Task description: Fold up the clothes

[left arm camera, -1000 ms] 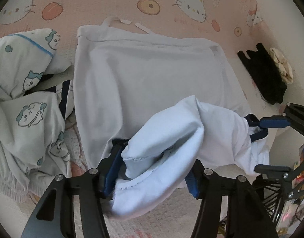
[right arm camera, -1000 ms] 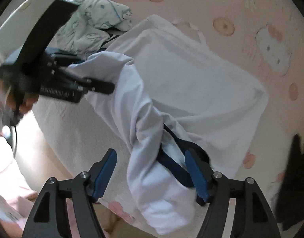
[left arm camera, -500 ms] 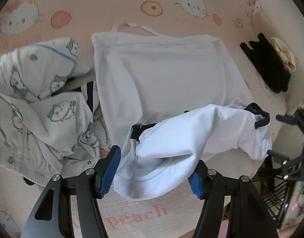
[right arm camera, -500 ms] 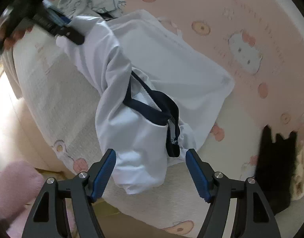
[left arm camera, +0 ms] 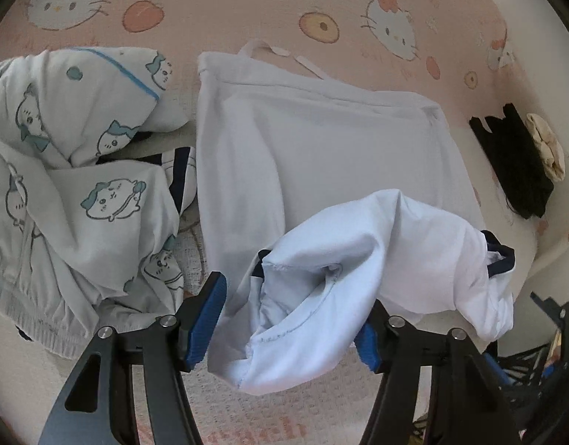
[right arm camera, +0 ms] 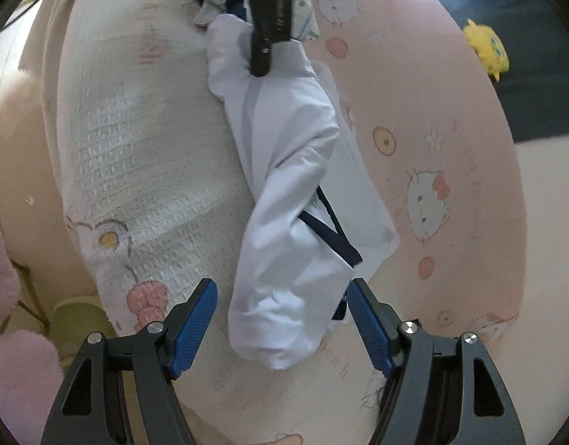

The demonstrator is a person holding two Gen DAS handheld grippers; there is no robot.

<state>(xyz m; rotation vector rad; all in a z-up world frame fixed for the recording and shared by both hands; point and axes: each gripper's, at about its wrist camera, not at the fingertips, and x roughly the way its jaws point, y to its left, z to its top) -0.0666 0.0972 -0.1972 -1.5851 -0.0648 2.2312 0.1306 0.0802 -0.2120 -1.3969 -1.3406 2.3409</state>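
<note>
A white garment (left arm camera: 321, 141) with navy trim (left arm camera: 501, 256) lies flat on the pink cartoon bedsheet (left arm camera: 210, 0). Its near part (left arm camera: 340, 259) is folded over and bunched. That bunch sits between the wide-apart blue pads of my left gripper (left arm camera: 288, 330), which is open; the right pad is partly hidden by cloth. In the right wrist view the same bunched garment (right arm camera: 291, 185) runs lengthways down to my right gripper (right arm camera: 280, 319), also open, with a gap beside its left pad. The left gripper (right arm camera: 264, 55) shows at the top there, its tip against the cloth.
Crumpled cartoon-print pyjamas (left arm camera: 80, 185) lie left of the garment. A black garment (left arm camera: 518, 170) and a cream item (left arm camera: 547, 148) lie at the right. A black wire rack (left arm camera: 543, 352) stands past the bed's edge. A yellow plush (right arm camera: 488, 44) sits beyond the bed.
The lifted, bunched part of the garment has come down onto the bed. Both grippers have drawn back from it, and the right view has swung along the garment's length.
</note>
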